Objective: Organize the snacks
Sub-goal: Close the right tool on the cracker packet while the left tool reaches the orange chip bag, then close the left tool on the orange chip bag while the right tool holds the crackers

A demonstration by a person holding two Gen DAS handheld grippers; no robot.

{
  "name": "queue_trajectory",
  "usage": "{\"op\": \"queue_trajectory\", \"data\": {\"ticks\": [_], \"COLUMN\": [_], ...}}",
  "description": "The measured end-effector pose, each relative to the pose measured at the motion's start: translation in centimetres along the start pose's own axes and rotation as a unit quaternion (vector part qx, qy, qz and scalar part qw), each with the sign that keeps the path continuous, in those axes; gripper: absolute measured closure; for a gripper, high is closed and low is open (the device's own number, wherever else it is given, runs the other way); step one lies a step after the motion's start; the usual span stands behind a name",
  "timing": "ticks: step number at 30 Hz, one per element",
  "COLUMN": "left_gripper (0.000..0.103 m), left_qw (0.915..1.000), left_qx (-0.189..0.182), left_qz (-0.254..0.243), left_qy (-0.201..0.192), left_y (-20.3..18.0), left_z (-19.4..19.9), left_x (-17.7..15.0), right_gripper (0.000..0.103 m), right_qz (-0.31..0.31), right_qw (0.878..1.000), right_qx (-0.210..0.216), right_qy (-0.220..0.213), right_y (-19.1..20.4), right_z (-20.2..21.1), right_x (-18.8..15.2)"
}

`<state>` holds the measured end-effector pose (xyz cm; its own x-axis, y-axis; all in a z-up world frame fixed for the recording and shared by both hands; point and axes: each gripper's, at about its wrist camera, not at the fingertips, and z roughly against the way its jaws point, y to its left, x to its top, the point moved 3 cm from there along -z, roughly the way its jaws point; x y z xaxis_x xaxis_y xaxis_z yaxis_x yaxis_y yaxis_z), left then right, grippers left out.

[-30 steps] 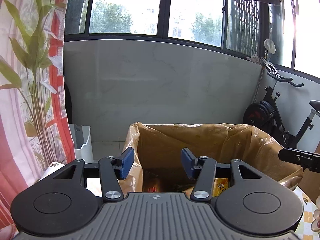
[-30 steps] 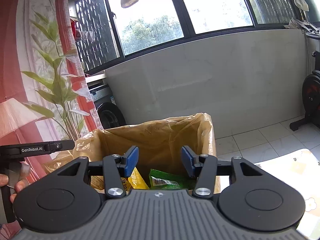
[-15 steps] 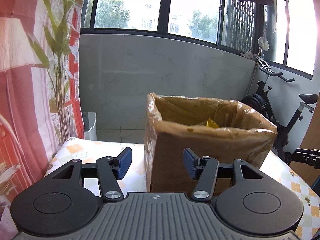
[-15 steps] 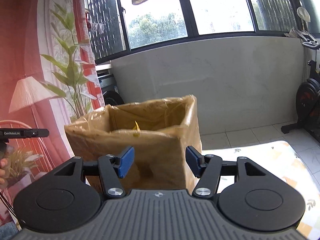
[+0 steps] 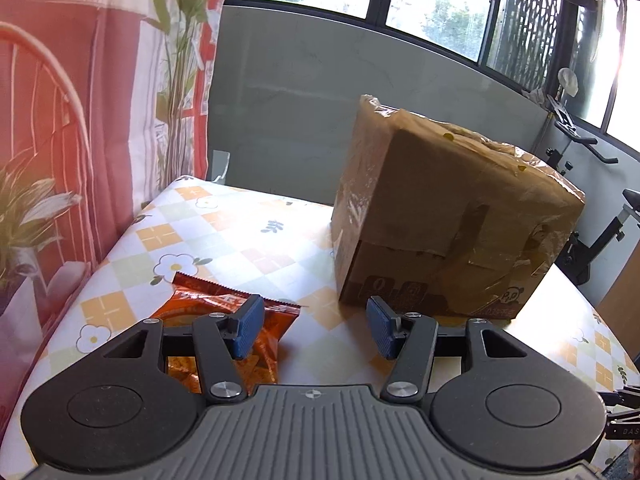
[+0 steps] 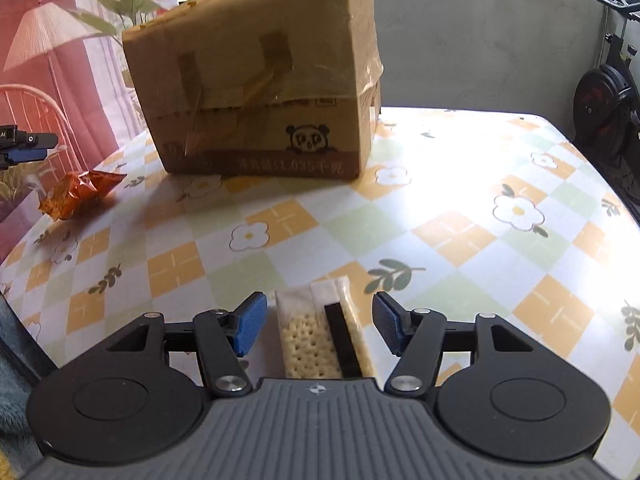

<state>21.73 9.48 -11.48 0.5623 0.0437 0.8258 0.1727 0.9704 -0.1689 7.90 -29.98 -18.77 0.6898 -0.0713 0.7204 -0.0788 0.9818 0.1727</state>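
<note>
A taped cardboard box [image 5: 448,216] with a panda print stands on the flowered table; it also shows in the right wrist view [image 6: 256,80]. An orange snack packet [image 5: 224,336] lies under my left gripper's left finger; in the right wrist view it [image 6: 76,196] lies at the table's left edge. My left gripper [image 5: 316,330] is open and empty above the table. A clear cracker pack [image 6: 320,332] lies between the fingers of my open right gripper [image 6: 320,330]. The left gripper's tip [image 6: 24,148] shows at the far left.
The table [image 6: 460,220] has a checked cloth with flowers. A red curtain with plant print [image 5: 80,120] hangs at the left. An exercise bike [image 6: 608,108] stands at the right beyond the table. Windows and a grey wall lie behind.
Both grippers have drawn back from above the box and dropped toward the table. The orange packet and the cracker pack have come into view near their fingers.
</note>
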Motion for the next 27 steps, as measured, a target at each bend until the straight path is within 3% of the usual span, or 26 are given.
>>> {"op": "queue_trajectory", "data": {"ticks": [4,6,10,16,22,27], "left_gripper": [0.044,0.043,0.027,0.019,0.018,0.018], "left_qw": [0.9997,0.9995,0.9995,0.9985,0.9973,0.9972], "left_qx": [0.020,0.027,0.028,0.050,0.061,0.043], "left_qz": [0.006,0.010,0.010,-0.014,-0.009,0.035], "left_qy": [0.008,0.010,0.011,0.016,0.040,0.050], "left_y": [1.6,2.3,3.2,3.9,6.2,8.8], "left_z": [0.5,0.7,0.9,-0.9,-4.6,-6.9], "left_x": [-0.8,-0.9,-0.9,0.0,1.7,1.1], "right_gripper": [0.042,0.051,0.052,0.053,0.053,0.053], "right_qz": [-0.006,-0.007,-0.010,-0.004,0.015,0.021], "right_qw": [1.000,1.000,0.999,0.998,0.998,0.998], "right_qx": [-0.002,0.004,0.027,0.047,0.059,0.058], "right_qy": [0.018,0.024,0.027,0.029,0.022,0.004], "right_y": [-0.5,-0.5,-0.1,1.7,4.1,4.6], "right_z": [-0.5,-0.9,-2.0,-5.0,-7.5,-7.9], "right_x": [-0.3,-0.4,0.4,2.4,3.8,3.4]}}
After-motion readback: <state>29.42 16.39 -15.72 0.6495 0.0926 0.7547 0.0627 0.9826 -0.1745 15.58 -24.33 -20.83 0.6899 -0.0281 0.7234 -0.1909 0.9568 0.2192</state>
